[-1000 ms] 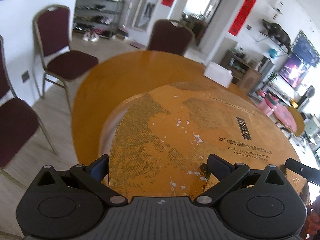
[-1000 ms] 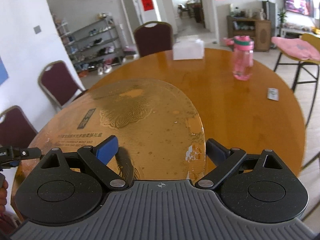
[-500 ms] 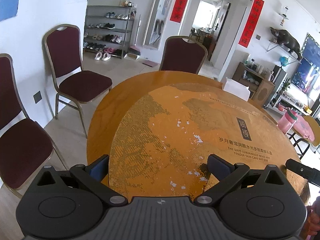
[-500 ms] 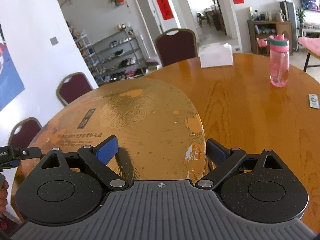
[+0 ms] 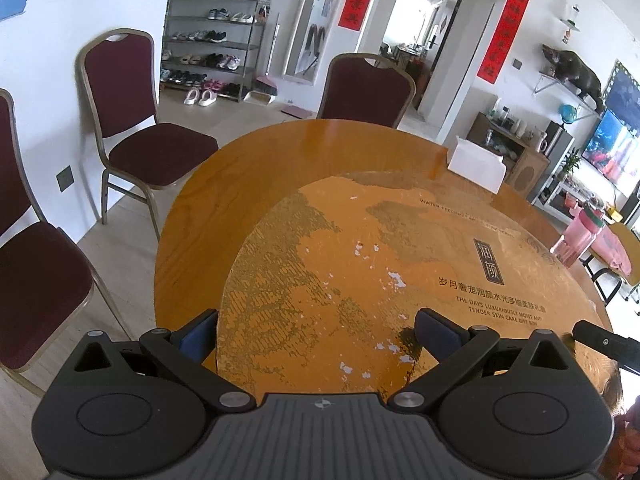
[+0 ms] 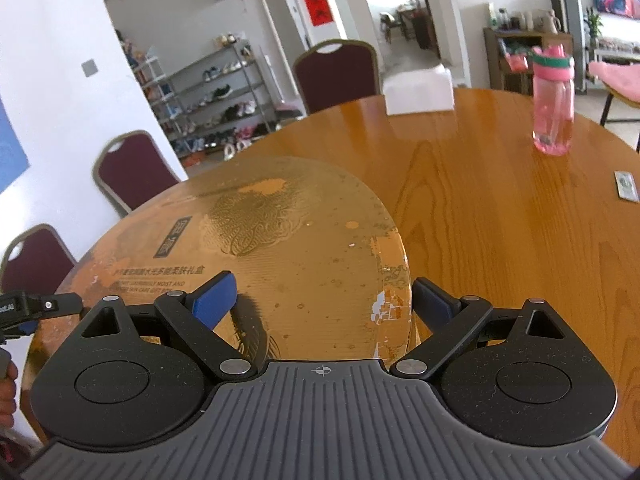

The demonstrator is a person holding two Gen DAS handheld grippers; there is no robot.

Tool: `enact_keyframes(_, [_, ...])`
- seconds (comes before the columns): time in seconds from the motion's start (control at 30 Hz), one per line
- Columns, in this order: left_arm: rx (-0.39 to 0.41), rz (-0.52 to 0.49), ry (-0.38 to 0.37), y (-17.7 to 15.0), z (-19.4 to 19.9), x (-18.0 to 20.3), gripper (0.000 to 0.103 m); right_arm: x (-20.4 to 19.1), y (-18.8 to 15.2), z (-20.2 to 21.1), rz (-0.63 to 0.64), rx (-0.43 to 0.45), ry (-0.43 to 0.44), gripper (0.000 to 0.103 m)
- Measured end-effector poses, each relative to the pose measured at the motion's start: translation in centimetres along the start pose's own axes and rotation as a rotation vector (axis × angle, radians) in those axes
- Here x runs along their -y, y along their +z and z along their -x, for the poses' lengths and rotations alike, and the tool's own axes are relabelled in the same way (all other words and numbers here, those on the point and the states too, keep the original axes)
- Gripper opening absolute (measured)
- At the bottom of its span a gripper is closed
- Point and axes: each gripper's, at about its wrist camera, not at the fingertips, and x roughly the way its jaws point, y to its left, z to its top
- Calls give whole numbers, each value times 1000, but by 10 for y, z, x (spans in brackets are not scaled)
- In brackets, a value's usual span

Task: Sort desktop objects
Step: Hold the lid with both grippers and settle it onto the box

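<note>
box: the round gold box (image 5: 380, 272), lid up and level, is over the near part of the table (image 5: 240, 184); I cannot tell whether its base rests on the table or hangs just above it.
box shape: a flat disc with no long axis, so any grip depends on its rim, and it is much wider than either pair of jaws.
left gripper: the left gripper (image 5: 316, 332) is at the box's left rim with its jaws spread wide and clamping nothing. The outer finger lies against the box's side wall; the inner finger hangs over the lid and throws a shadow on it.
right gripper: the right gripper (image 6: 324, 300) mirrors this at the box's right rim. Its jaws are also spread wide, with the outer finger beside the side wall and the inner finger over the lid.
hold: by my reading the box is pinched between the two outer fingers, one on each side, rather than grasped by either pair of jaws.
nearer hand: neither; the box sits squarely between them, straight ahead of both.
key relation: the two rims lie opposite each other across the box's width, so both hands probably need to move together and keep pressing inward.
table beyond: a white tissue pack (image 5: 476, 164) is at the table's far edge, and a pink bottle (image 6: 554, 108) and a small card (image 6: 626, 186) are on the table's right side, all well apart from the box.
</note>
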Motion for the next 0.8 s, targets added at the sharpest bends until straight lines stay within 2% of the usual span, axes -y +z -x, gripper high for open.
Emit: enact_keyframes(0.8, [-22, -13, -22, -3, -18, -9, 101, -1, -17, -6, -18, 7, -41, 95])
